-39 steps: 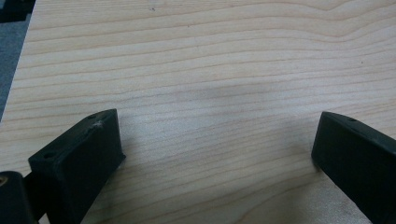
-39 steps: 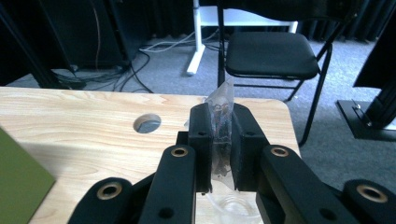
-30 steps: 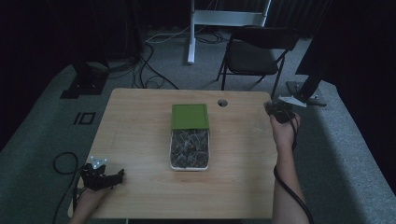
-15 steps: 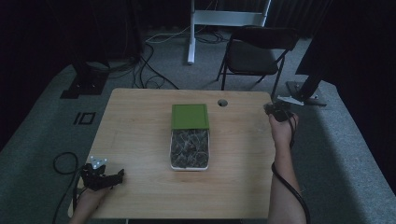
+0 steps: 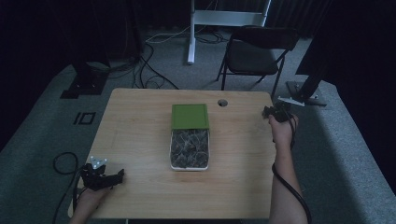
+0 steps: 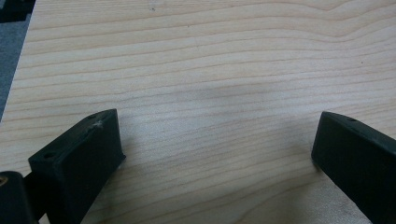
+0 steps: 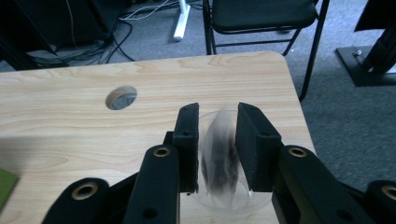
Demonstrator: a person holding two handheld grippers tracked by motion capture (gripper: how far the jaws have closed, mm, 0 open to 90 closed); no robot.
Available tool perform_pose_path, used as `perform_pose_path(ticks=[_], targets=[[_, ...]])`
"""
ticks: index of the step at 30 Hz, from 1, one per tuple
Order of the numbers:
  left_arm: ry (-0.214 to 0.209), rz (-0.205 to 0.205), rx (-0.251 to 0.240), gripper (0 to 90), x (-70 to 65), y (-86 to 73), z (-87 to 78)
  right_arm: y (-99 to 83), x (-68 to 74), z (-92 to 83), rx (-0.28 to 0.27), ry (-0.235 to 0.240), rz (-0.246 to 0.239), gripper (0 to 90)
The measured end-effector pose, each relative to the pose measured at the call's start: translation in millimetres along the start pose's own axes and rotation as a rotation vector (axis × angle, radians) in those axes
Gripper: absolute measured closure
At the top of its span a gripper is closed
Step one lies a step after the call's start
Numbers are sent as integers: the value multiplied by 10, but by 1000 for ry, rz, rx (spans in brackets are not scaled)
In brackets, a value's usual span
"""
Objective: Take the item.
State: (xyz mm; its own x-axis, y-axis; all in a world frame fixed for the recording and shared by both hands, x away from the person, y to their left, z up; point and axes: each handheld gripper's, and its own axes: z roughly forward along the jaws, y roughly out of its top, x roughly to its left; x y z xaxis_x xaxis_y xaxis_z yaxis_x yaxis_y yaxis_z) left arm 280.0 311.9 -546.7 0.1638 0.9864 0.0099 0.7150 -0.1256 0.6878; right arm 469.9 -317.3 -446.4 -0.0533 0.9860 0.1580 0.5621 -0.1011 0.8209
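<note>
A white tray of several small dark packets lies mid-table, with a green lid at its far end. My right gripper hovers over the table's far right corner. Its jaws have just been opening and stand a little apart. A blurred clear packet with dark contents sits between them, and the pads do not seem to press it. My left gripper rests at the near left of the table. It is open wide over bare wood, with nothing between the jaws.
A round cable hole is in the tabletop beyond the lid. A folding chair stands behind the table, with stands and cables on the floor. The table edge runs close to the right gripper.
The right hand has shifted very slightly at the far right corner. The left gripper, tray and lid are where they were.
</note>
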Motion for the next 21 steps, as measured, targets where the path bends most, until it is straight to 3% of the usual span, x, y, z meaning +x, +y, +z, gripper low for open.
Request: perform_pose_path(ticks=[5,21], targets=[[0,-2,-1,23,-1,0,1,54,4,-79,-19,-2,-16,622],[0,0,0,23,0,0,0,-5,98,-264,-29,83,-79,573]])
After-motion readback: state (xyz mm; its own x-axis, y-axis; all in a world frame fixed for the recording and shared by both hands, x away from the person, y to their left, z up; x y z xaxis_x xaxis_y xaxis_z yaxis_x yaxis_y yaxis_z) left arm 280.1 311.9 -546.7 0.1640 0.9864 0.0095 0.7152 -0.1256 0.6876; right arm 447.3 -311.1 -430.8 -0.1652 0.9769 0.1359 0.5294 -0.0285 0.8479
